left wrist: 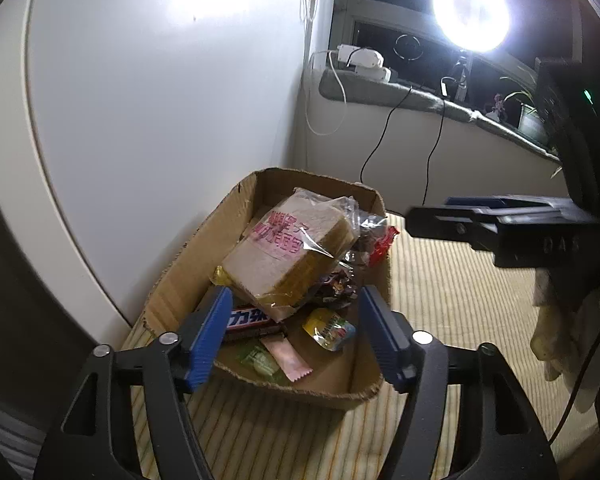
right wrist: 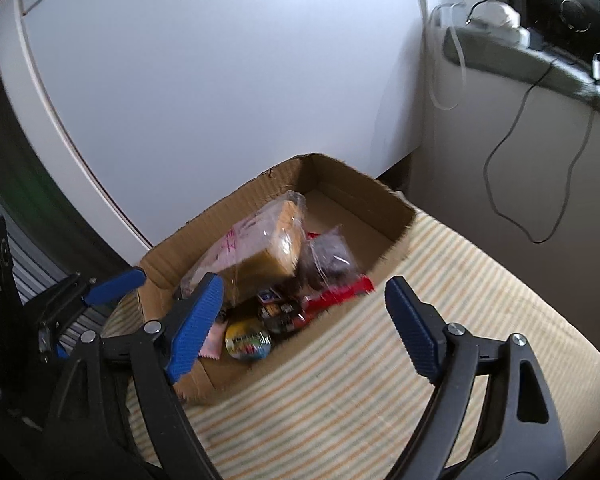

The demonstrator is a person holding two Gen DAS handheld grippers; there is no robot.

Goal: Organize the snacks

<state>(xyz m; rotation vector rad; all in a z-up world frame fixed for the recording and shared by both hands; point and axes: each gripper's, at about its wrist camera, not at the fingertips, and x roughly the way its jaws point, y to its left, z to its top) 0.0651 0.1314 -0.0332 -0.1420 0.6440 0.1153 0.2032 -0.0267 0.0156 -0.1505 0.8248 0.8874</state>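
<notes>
A cardboard box (left wrist: 180, 276) sits on a striped cloth (left wrist: 440, 304), hard against a white panel (left wrist: 160, 100); it holds the snacks. Uppermost is a bagged bread loaf (left wrist: 288, 256) with pink lettering, tilted, resting on the other packets; under its low end lies a dark bar (left wrist: 252, 320) with white letters; on the box floor near the front wall lie a green packet (left wrist: 260, 360), a pink sachet (left wrist: 286, 358) and a yellow packet (left wrist: 330, 328); behind the loaf are a red wrapper (left wrist: 384, 246) and a clear bag (right wrist: 330, 258) of dark pieces. The left gripper (left wrist: 296, 308) hangs over the box's near end, its blue pads wide apart and holding nothing; the right gripper (right wrist: 304, 296), seen from its own camera, is likewise spread wide and empty, one finger over the box, the other over the cloth. Behind, a bright lamp (left wrist: 470, 12) stands on a sill (left wrist: 400, 92), with cables (left wrist: 380, 140) hanging down the wall.
</notes>
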